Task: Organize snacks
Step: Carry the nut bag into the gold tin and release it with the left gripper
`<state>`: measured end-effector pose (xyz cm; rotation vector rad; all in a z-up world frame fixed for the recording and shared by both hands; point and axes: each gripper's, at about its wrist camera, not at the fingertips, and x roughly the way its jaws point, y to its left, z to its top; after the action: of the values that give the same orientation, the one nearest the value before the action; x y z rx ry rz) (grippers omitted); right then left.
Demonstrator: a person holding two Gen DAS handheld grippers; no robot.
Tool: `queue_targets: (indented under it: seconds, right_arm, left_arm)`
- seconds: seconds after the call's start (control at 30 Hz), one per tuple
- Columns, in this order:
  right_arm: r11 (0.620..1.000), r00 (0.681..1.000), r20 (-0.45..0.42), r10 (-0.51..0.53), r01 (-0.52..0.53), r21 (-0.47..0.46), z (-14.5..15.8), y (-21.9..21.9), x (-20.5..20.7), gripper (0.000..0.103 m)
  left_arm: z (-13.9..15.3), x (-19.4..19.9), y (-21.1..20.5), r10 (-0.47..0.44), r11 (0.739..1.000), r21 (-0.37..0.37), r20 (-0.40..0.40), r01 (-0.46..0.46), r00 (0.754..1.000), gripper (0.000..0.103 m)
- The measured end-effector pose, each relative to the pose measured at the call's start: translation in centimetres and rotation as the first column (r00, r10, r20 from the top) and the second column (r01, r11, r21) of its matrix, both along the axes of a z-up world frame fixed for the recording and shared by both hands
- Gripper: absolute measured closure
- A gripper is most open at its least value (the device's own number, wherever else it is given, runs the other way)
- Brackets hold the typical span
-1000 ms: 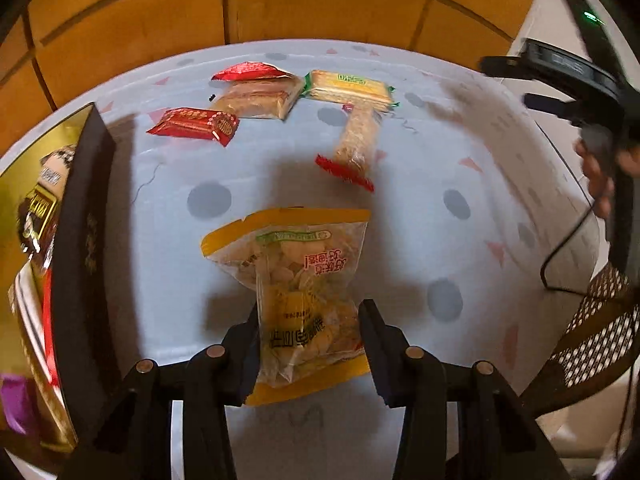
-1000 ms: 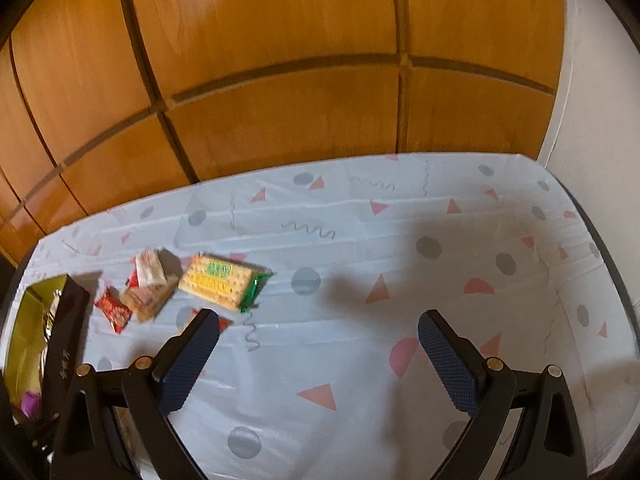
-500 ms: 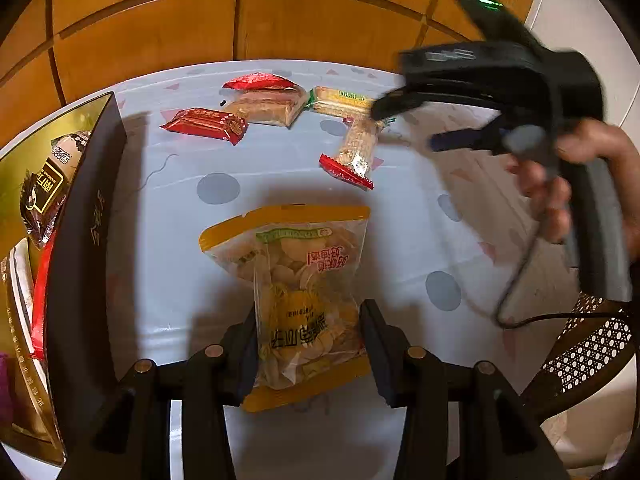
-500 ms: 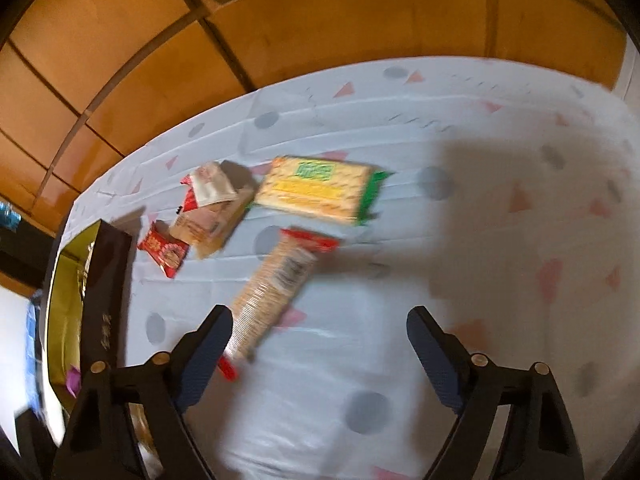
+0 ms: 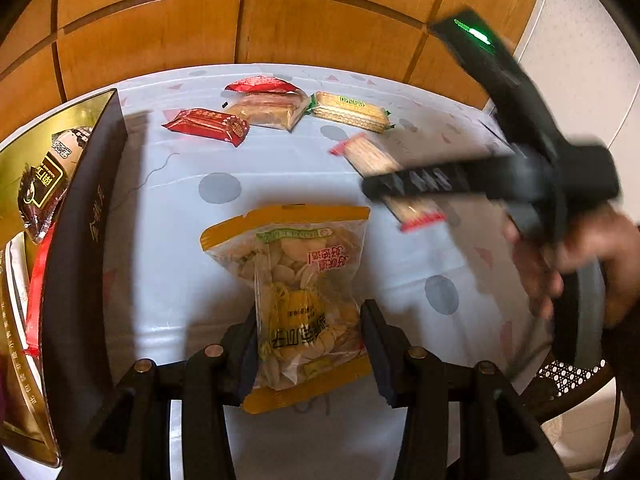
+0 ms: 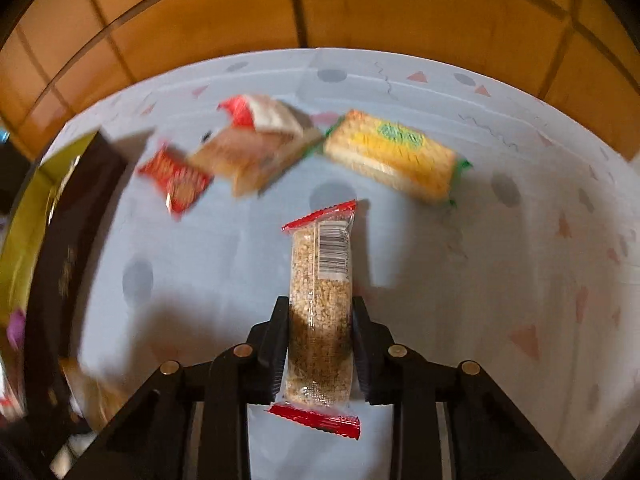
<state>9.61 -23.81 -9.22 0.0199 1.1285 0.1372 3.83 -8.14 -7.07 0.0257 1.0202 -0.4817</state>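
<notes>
A: What does the left gripper (image 5: 308,344) have?

B: Its jaws are clamped on the lower half of a clear bag of pale chips (image 5: 298,288) with orange bands at top and bottom. The bag stands out forward from the jaws, over the near middle of the tabletop (image 5: 180,248), which wears a pale cloth with grey dots and pink triangles.

A: And the right gripper (image 6: 320,344)?

B: Its jaws have just been closing, and they now press on both sides of a long clear-wrapped grain bar (image 6: 322,300) with red crimped ends. One red end hangs on the near side of the jaws; the barcode end points far. From the left wrist view the bar (image 5: 380,168) is seen right of centre, partly behind the blurred black gripper body, with a hand (image 5: 580,256) on the handle at the right.

A: What else is on the tabletop?

B: At the far side, a row: a red wrapped snack (image 6: 176,178) on the left, a tan pastry pack (image 6: 248,156) with a red-and-white packet (image 6: 260,112) lying on it, touching, and a yellow cracker pack (image 6: 392,156) with green ends to the right.

A: And on the left?

B: A dark box with a gold lining (image 5: 80,220) at the left edge, holding a few packets; I cannot tell which ones.
</notes>
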Motion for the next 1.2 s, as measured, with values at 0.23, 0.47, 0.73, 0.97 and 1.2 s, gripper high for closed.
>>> queue_targets:
  seconds: [0.23, 0.47, 0.73, 0.97, 1.2]
  right_arm:
    - [1.0, 0.997, 0.074, 0.028, -0.028, -0.001, -0.5, -0.7, -3.2, 0.074]
    - [0.999, 0.976, 0.215, 0.03, -0.026, -0.022, -1.2, -0.7, -4.7, 0.074]
    - [1.0, 0.966, 0.258, 0.018, -0.011, -0.029, -1.5, -0.6, -4.8, 0.073]
    - [1.0, 0.964, 0.265, 0.012, -0.009, -0.012, -1.6, -0.8, -5.0, 0.073]
    - [1.0, 0.963, 0.27, 0.011, -0.007, -0.013, -1.5, -0.7, -5.1, 0.073]
  left_arm:
    - [0.1, -0.4, -0.3, -0.002, 1.0, 0.024, 0.013, 0.002, 1.0, 0.056]
    - [0.1, -0.3, -0.3, 0.002, 1.0, 0.023, 0.013, -0.003, 1.0, 0.056]
    - [0.2, -0.4, -0.6, 0.001, 0.998, 0.062, 0.034, -0.003, 0.999, 0.056]
    - [0.5, -0.7, -0.8, 0.016, 0.995, 0.096, 0.06, -0.022, 0.998, 0.058]
    - [2.0, -1.0, -0.3, 0.031, 0.996, 0.083, 0.096, -0.039, 0.995, 0.058]
